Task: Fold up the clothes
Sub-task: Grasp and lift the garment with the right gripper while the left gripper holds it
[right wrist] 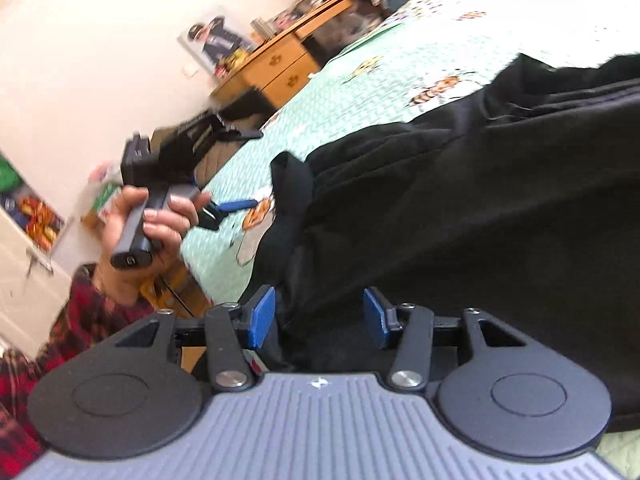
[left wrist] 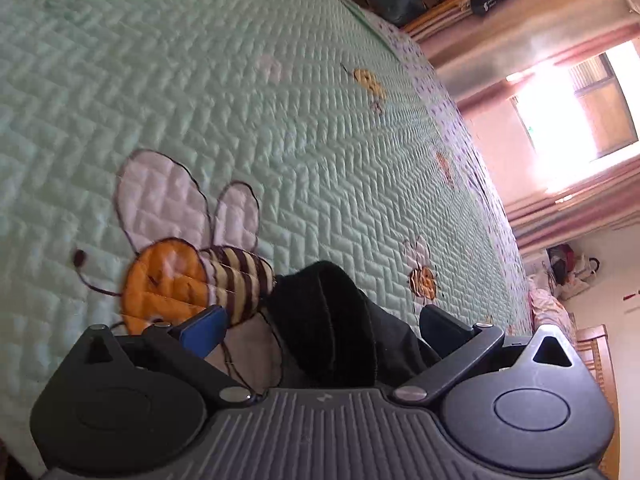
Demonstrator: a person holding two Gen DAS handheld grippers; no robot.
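Nearest in the right wrist view, the right gripper is standing partly open, its blue pads apart, with a fold of the black garment lying between them. The pads are not pressing the cloth as far as I can see, so I judge that this gripper is not holding it.

The garment is lying spread on the green quilt of the bed, filling the right and middle part of that view, probably because a flat bed gives room for folding. Its bunched edge is pointing to the left, toward the other gripper.

A little farther and to the left, a hand in a red checked sleeve is holding the left gripper just beside that edge.

In the left wrist view, the left gripper is standing wide open, pointing down at the quilt. A dark end of the garment is rising between its fingers, touching neither pad clearly. It is lying just beside the big embroidered bee. I judge that it is placed to take a new hold.

Far behind, a wooden dresser is standing by the wall.
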